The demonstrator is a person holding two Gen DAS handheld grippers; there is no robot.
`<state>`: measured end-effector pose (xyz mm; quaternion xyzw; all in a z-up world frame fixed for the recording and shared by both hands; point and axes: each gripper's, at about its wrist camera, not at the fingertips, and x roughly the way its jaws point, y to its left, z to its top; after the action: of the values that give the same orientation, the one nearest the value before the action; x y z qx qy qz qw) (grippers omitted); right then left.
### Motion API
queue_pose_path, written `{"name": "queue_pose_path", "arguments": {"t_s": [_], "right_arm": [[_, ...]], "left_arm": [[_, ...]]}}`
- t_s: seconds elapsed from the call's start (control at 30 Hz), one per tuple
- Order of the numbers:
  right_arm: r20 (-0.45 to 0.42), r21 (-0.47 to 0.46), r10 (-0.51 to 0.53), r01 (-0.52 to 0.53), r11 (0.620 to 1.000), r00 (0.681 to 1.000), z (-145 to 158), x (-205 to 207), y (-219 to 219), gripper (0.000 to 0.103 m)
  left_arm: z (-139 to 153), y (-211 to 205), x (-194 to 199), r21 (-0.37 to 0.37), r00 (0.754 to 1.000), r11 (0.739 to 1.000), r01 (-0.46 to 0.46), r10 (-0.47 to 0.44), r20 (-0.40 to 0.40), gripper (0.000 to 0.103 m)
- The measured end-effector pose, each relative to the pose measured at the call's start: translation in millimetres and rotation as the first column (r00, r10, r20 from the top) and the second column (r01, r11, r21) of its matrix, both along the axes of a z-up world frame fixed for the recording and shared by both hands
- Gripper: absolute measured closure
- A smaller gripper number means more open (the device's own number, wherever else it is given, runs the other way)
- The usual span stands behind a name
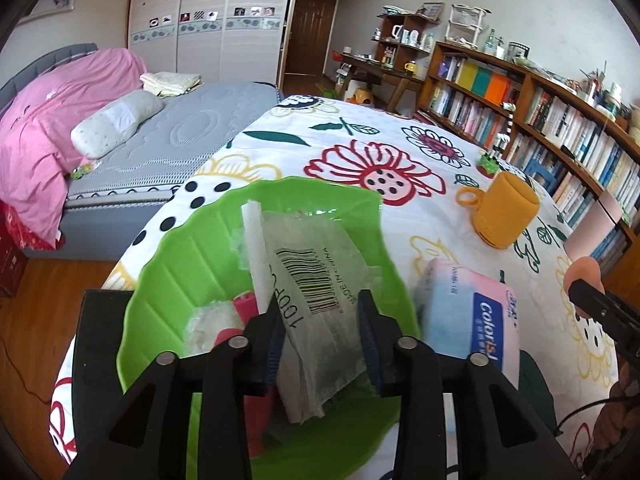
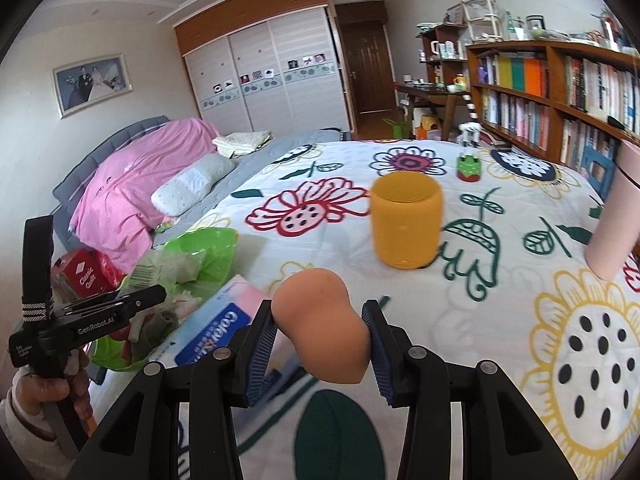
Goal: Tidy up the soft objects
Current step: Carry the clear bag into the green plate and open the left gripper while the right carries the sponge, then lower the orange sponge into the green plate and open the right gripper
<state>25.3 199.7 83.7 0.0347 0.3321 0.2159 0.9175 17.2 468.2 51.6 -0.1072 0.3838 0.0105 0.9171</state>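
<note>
Both grippers grip: my left gripper (image 1: 320, 332) pinches a crinkly packet (image 1: 316, 280) over the bowl (image 1: 168, 264), my right gripper (image 2: 320, 340) squeezes a squashy sponge (image 2: 324, 320) mid-waist.

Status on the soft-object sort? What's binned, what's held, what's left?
Done: the green bowl already holds a red item and some clear wrapping. In hand: left claw grips a clear barcode bag over the bowl; right claw holds a peach makeup sponge above the table. Left: the tissue pack lies beside the bowl on the floral tablecloth.
</note>
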Motion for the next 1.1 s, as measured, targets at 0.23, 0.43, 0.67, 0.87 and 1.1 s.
{"name": "queue_pose_path", "arguments": {"t_s": [0.23,0.43,0.67,0.87,1.1], "right_arm": [[0.007,-0.009,0.067,-0.067,0.998,0.998,4,3,33,0.056],[0.004,0.007,0.142,-0.142,0.990,0.990,10,7,61,0.056],[-0.023,0.025,0.254,-0.253,0.967,0.967,9,15,105,0.056],[-0.072,0.039,0.315,-0.313,0.949,0.946,0,26,135,0.055],[-0.145,0.059,0.359,-0.354,0.933,0.922,-10,40,157,0.054]], "left_arm": [[7,12,-7,0.005,0.999,1.000,-0.009,0.009,0.035,0.031],[14,29,-15,-0.034,0.997,0.999,-0.041,0.043,0.057,0.019],[21,40,-26,-0.089,0.997,0.996,-0.022,0.029,0.070,0.019],[32,49,-38,-0.148,0.995,0.989,-0.002,0.017,0.102,0.019],[37,58,-46,-0.174,0.993,0.985,-0.006,0.027,0.118,0.019]]}}
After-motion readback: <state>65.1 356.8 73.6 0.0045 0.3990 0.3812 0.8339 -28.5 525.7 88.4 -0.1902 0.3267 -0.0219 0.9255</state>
